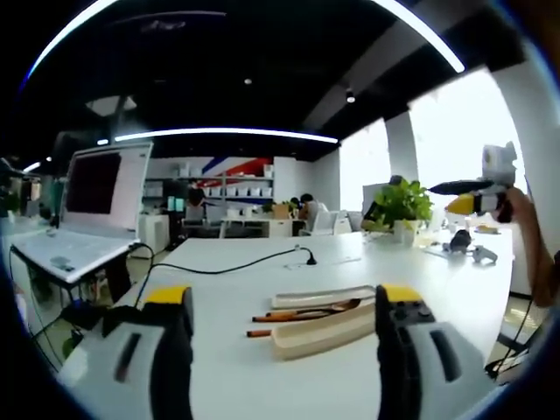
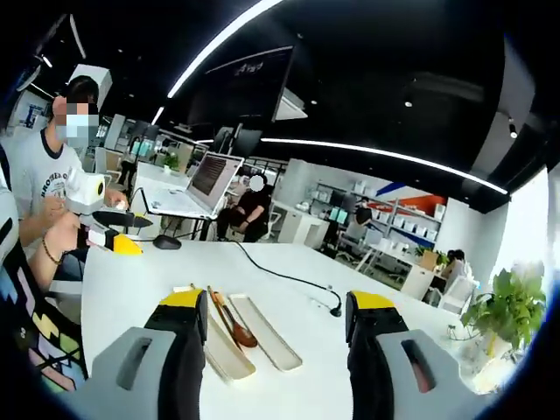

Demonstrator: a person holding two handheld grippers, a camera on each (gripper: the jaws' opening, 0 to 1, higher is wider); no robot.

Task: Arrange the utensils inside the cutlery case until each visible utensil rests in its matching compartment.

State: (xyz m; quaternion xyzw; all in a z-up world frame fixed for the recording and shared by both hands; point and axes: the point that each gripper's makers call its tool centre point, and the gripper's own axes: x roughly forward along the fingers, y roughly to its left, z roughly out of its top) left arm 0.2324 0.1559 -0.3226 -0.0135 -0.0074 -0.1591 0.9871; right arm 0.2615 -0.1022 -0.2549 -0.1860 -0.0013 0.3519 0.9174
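The long beige cutlery case [image 1: 324, 332] lies on the white table [image 1: 262, 262] holding wooden utensils [image 1: 302, 312], far beyond both released, empty grippers, left gripper [image 1: 284, 306] and right gripper [image 2: 276, 306].

Count on the table [image 2: 297, 262]: two pale case halves [image 2: 262, 332], one wooden spoon [image 2: 234, 325], one pair of wooden chopsticks [image 1: 289, 317], one black cable [image 2: 289, 278], one potted plant [image 1: 401, 206], one open laptop [image 2: 197, 188].

No legible text, labels or numbers.
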